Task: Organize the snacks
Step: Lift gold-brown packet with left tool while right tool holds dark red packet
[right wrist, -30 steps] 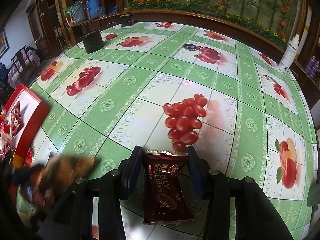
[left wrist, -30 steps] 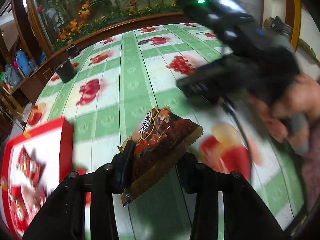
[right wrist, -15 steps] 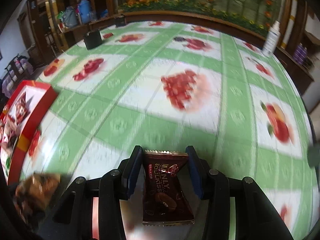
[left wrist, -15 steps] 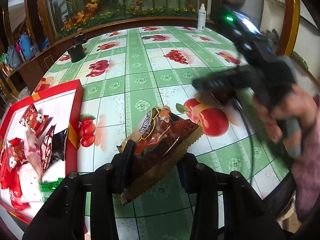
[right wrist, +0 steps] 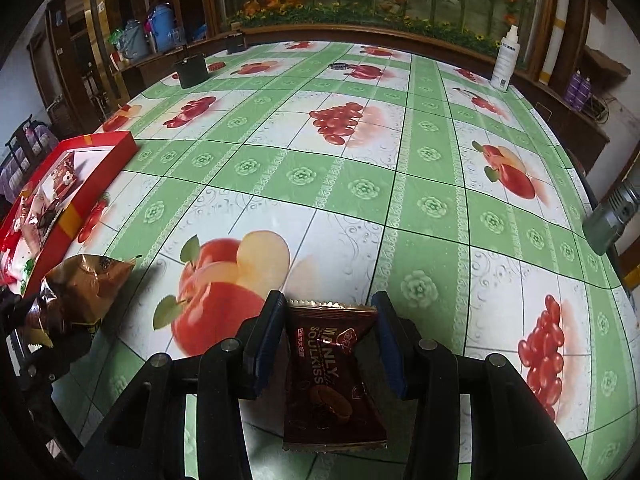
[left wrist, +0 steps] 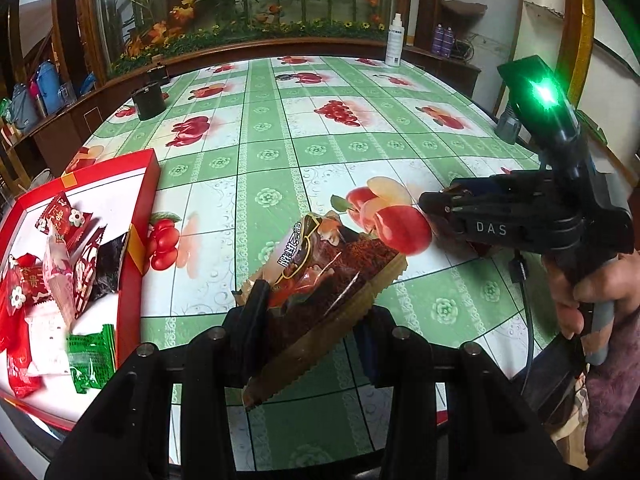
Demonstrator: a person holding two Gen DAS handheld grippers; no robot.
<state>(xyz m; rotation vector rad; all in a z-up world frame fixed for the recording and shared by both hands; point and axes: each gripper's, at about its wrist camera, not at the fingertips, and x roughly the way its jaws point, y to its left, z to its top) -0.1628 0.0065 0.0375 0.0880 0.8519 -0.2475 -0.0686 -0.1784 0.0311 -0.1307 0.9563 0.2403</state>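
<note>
On green fruit-print tablecloth (left wrist: pixel 320 152), red box (left wrist: pixel 136 216) holds wrapped snacks (left wrist: pixel 60 272); each gripper pinches a packet.

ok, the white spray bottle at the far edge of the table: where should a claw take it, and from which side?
Probably the straight body of the white spray bottle, below the shoulder, with the claw level and coming from the near side. It stands upright, so its flat-sided body faces the fingers. The nozzle head is narrow and uneven, and the wooden ledge runs close behind it, blocking the back.
</note>
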